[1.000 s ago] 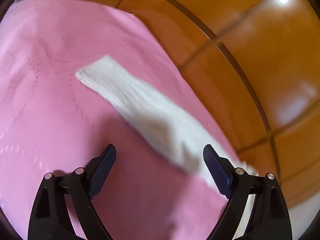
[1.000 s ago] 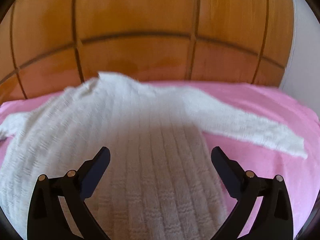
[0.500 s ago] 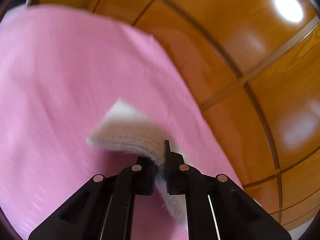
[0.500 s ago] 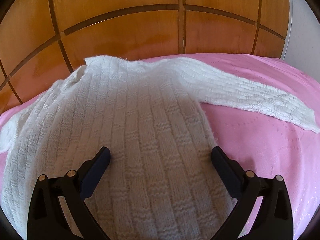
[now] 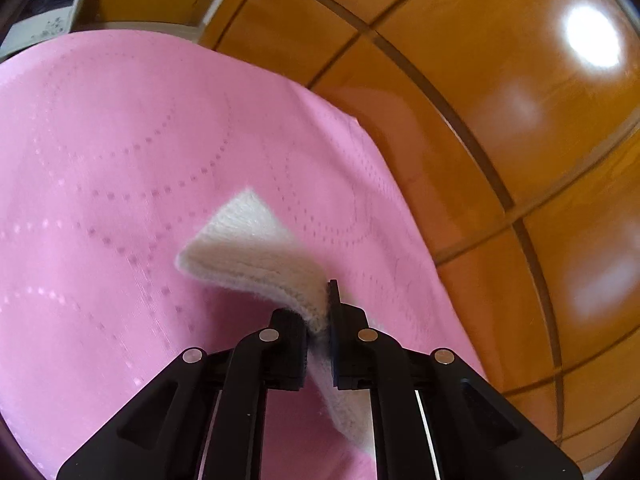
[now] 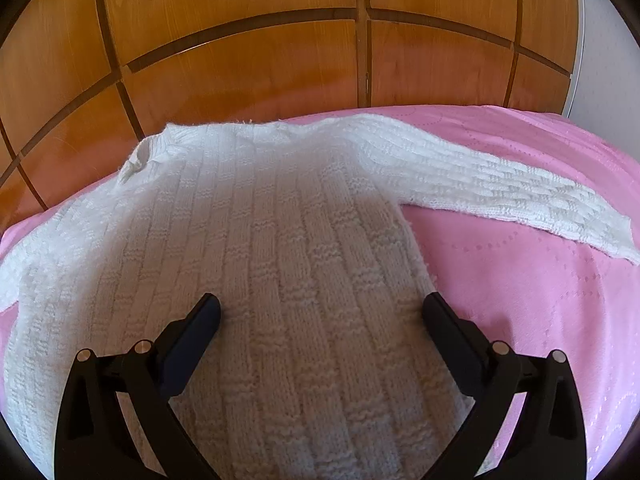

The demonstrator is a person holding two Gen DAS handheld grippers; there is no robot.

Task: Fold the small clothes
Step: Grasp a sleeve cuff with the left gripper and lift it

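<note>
A small white knitted sweater [image 6: 280,248] lies flat on a pink bedspread [image 6: 540,280], neck towards the far edge. Its right sleeve [image 6: 500,192] stretches out to the right. My right gripper [image 6: 320,312] is open and hovers just above the sweater's body, its fingers apart over the knit. In the left wrist view my left gripper [image 5: 318,316] is shut on the cuff end of the other sleeve [image 5: 256,256] and holds it lifted off the pink bedspread [image 5: 100,200]. The cuff curls up in front of the fingers.
A glossy wooden wardrobe [image 6: 280,40] with panel lines stands right behind the bed; it also shows in the left wrist view [image 5: 520,120]. A white wall strip [image 6: 600,40] is at the far right. A pale object [image 5: 44,12] sits at the top left.
My left gripper has closed on the sleeve cuff and lifted it off the bedspread. My right gripper has stayed open and moved closer over the sweater's body.
</note>
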